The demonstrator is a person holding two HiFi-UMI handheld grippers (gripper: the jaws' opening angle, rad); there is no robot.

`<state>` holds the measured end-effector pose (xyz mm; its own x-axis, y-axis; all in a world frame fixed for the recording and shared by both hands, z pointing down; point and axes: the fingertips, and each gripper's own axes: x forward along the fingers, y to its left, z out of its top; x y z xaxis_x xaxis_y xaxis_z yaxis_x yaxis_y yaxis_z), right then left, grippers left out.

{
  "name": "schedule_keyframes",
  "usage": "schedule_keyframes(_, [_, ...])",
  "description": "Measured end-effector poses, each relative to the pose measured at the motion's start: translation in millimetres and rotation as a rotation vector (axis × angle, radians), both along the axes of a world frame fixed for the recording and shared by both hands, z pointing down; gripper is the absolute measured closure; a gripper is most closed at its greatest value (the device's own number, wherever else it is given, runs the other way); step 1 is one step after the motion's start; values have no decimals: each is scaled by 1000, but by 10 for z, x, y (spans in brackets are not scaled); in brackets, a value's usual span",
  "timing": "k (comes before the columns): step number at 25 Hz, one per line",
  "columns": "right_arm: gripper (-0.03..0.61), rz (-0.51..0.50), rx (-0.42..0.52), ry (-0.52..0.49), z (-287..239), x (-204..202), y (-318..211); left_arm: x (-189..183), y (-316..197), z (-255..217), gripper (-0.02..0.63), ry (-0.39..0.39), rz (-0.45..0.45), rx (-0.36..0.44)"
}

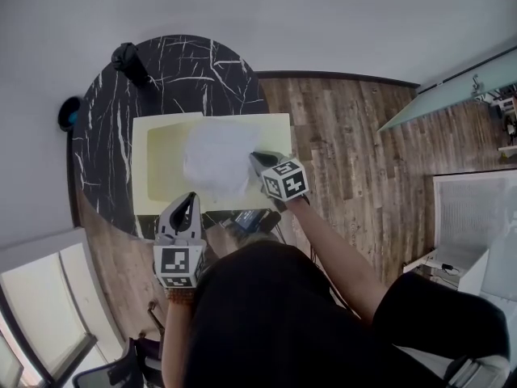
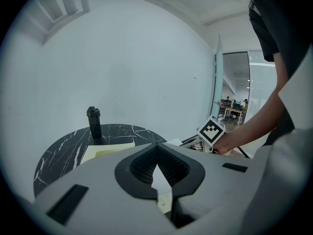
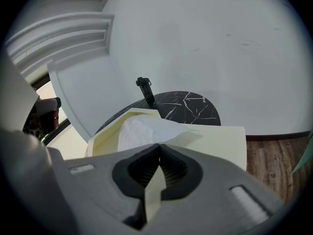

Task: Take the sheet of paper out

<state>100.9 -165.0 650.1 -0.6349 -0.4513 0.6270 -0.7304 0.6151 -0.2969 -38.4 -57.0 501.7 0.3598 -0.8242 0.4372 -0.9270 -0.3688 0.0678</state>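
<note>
Fingers of your right gripper [image 3: 159, 146], pressed together, pinch the near edge of the sheet of paper [image 3: 142, 130], holding it billowed above the pale yellow box [image 1: 160, 129] on the marble counter [image 1: 105, 140]. The left gripper [image 2: 156, 146], fingers closed on nothing visible, sits at the box's rim, probably to steady it. A dark bottle [image 1: 129, 61] stands clear.

paper sheet [image 1: 216, 164]: blurred | yellow box [image 1: 140, 164]: inside partly hidden under sheet
</note>
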Motion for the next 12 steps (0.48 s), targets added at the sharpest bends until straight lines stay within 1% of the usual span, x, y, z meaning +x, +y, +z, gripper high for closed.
schedule_keyframes(4, [580,-24,18,-7,-95,-66,-25,-2,23,51,615,8,2,1])
schedule_keyframes(12, [580,-58,58,-48,-375,-208,-42,-38,20,31,615,4,-24,-1])
